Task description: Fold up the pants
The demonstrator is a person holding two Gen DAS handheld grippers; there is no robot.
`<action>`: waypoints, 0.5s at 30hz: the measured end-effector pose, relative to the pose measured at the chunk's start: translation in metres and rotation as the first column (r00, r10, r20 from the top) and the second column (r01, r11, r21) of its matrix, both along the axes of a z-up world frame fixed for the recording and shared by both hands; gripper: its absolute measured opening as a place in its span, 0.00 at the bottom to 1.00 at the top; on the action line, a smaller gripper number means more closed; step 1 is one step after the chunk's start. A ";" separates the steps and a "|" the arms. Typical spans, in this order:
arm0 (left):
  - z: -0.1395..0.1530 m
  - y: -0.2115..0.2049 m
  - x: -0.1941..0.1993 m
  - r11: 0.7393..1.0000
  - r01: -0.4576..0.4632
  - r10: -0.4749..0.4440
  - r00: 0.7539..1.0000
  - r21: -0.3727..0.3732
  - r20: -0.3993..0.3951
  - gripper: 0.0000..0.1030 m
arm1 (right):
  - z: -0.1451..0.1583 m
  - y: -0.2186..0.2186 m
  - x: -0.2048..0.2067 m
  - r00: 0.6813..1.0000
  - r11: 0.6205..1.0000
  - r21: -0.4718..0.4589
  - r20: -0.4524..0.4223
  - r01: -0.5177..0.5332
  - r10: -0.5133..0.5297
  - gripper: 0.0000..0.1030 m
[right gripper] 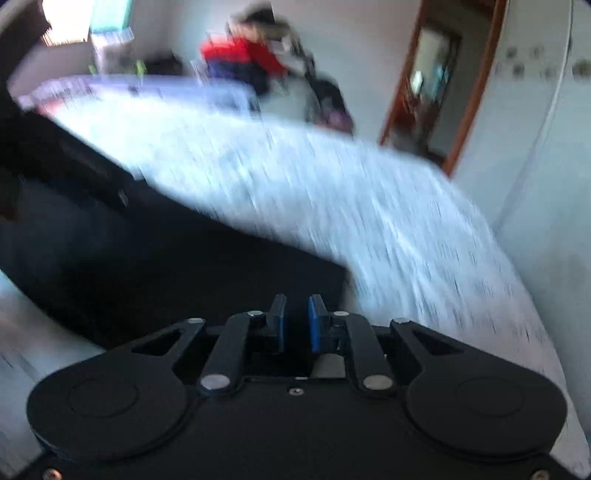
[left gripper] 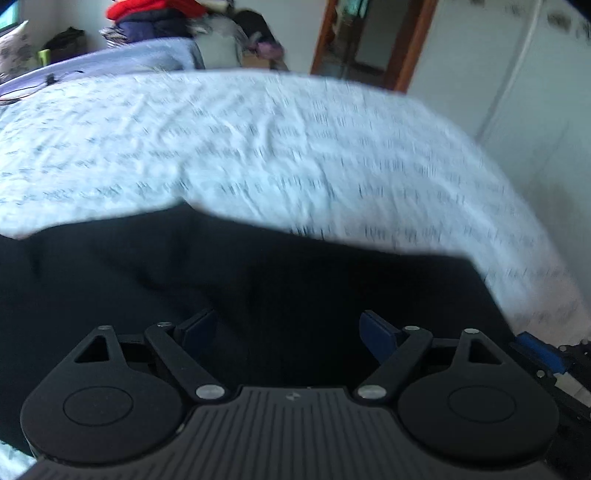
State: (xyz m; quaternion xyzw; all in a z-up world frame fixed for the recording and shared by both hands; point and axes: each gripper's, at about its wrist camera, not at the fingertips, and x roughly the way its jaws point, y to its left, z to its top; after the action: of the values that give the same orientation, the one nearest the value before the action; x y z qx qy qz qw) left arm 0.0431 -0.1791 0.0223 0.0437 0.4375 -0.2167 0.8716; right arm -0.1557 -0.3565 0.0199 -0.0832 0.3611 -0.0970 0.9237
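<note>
Dark navy pants (left gripper: 221,277) lie flat on a bed with a white patterned sheet (left gripper: 258,147). My left gripper (left gripper: 288,317) hovers over the cloth with its blue pads far apart, open, and nothing is pinched between them. A blue pad of the other gripper (left gripper: 539,354) shows at the right edge. In the blurred right wrist view the pants (right gripper: 166,266) spread to the left and front. My right gripper (right gripper: 297,302) is above their right edge, its pads almost together, shut. I see no cloth between the pads.
A pile of red and dark clothes (left gripper: 147,14) (right gripper: 240,59) stands beyond the bed's far end. A brown door frame (left gripper: 413,44) (right gripper: 472,92) and a white wall (left gripper: 517,110) are to the right. The bed's right edge drops off near the wall.
</note>
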 end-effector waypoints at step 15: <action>-0.032 -0.024 -0.016 0.993 0.057 -0.063 0.997 0.108 0.053 0.88 | -0.006 -0.008 -0.005 0.999 0.994 0.110 -0.032 0.017 -0.014 0.21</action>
State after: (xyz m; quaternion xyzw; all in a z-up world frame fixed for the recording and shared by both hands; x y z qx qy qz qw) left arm 0.0270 -0.2028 -0.0098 0.1092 0.4222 -0.2180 0.8731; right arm -0.1604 -0.3649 0.0137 -0.0310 0.3810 -0.0829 0.9203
